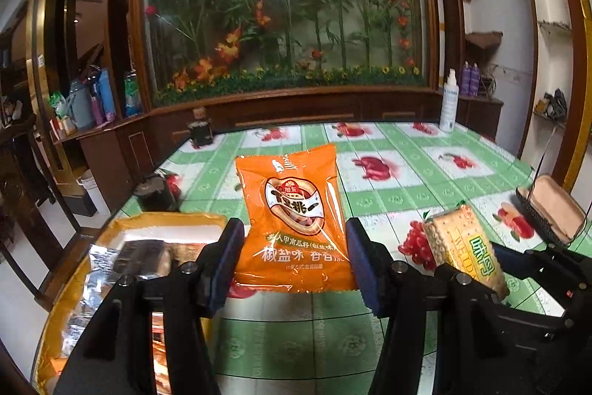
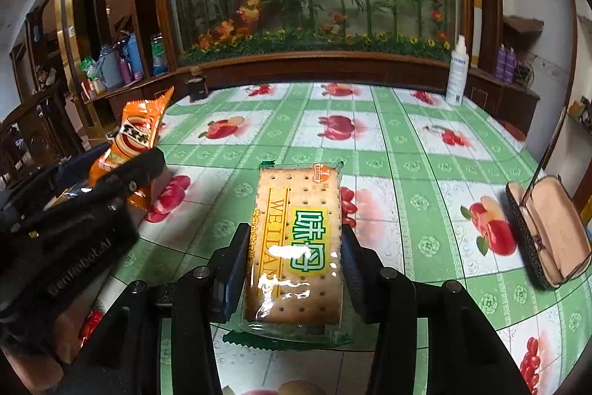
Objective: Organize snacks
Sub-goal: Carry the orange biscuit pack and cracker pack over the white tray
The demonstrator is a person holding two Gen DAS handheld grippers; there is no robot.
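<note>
My left gripper is shut on an orange snack packet and holds it upright above the table; the packet also shows at the left of the right wrist view. My right gripper is shut on a clear cracker pack with a green label; the pack also shows at the right of the left wrist view. A yellow-rimmed tray holding foil snack packs lies under the left gripper, at the table's left edge.
The table has a green and white fruit-print cloth. An open glasses case lies at the right. A white spray bottle stands at the far right, two dark jars at the far left.
</note>
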